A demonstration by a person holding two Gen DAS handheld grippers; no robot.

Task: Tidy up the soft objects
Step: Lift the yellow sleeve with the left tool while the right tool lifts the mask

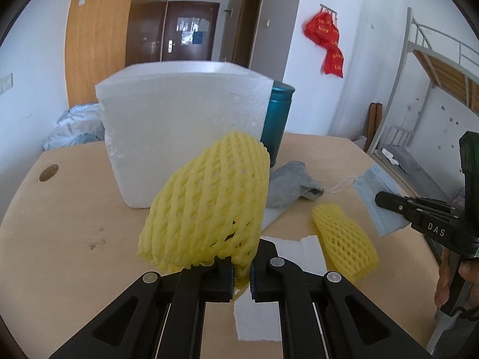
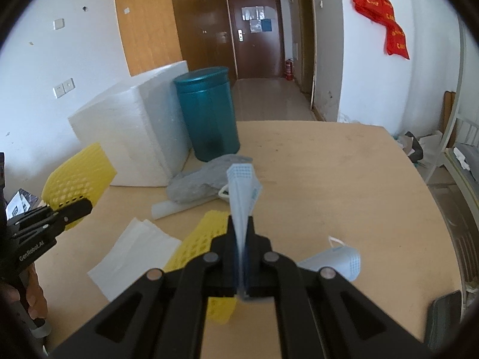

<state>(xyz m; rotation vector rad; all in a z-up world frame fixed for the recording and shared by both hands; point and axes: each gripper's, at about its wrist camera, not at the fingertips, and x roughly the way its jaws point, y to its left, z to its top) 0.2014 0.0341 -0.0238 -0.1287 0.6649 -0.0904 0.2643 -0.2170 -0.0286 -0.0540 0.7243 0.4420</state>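
My left gripper (image 1: pixel 241 275) is shut on a yellow foam net sleeve (image 1: pixel 209 203) and holds it above the table in front of the white foam box (image 1: pixel 179 119). My right gripper (image 2: pixel 242 257) is shut on a light blue face mask (image 2: pixel 244 185), held up off the table; it also shows in the left wrist view (image 1: pixel 377 191). A second yellow net sleeve (image 1: pixel 344 245) lies on the table. A grey sock (image 1: pixel 292 184) lies next to the teal canister (image 2: pixel 208 113).
White tissue sheets (image 2: pixel 131 257) lie on the wooden table (image 2: pixel 344 179) near its front. A white foam strip (image 2: pixel 173 208) lies by the sock. A bunk bed frame (image 1: pixel 434 68) stands off the table's right side.
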